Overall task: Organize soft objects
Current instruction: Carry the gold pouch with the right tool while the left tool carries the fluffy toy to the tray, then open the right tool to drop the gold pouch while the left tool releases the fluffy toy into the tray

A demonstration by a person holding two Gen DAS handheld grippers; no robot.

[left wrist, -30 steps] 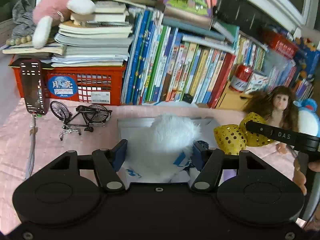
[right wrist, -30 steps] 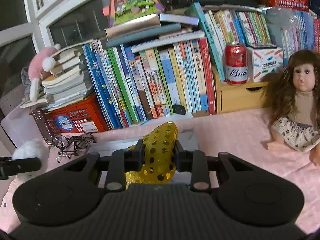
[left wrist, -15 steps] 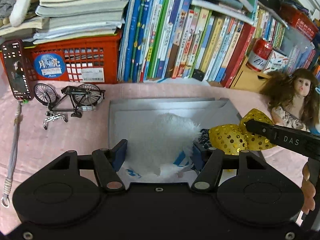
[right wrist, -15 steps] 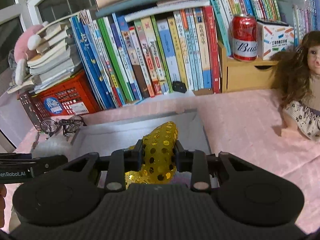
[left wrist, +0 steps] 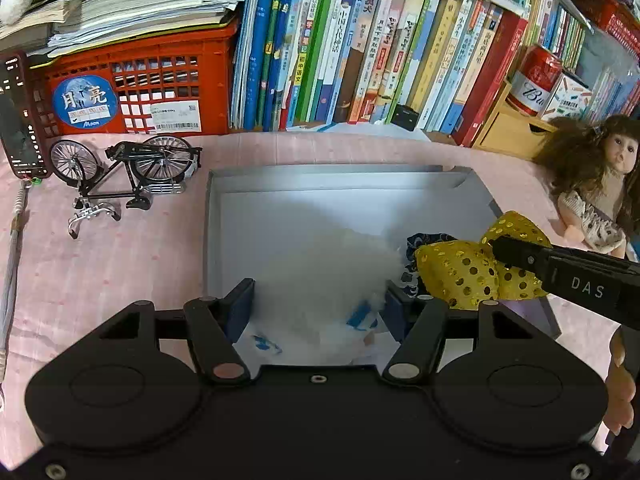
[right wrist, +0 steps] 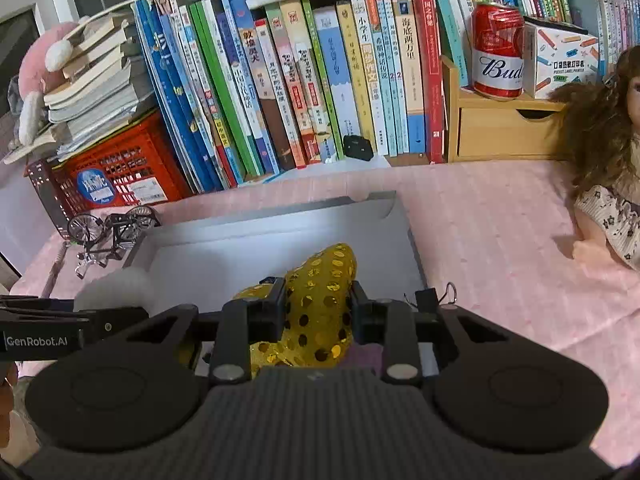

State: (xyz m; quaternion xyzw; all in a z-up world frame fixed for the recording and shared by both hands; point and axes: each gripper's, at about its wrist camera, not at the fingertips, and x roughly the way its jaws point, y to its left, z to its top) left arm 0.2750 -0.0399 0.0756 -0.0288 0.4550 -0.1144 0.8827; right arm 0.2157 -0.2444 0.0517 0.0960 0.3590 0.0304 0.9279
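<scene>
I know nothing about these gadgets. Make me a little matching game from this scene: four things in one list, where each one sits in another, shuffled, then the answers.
Things:
1. yellow sequin bow
2. white fluffy toy
3. toy bicycle
4. red can

Places:
A. on the pink cloth, left of the grey box
B. on top of the small wooden drawer
C. between the fingers of the right gripper
D. between the fingers of the left gripper

Pairs: 1-C, 2-D, 3-A, 4-B
</scene>
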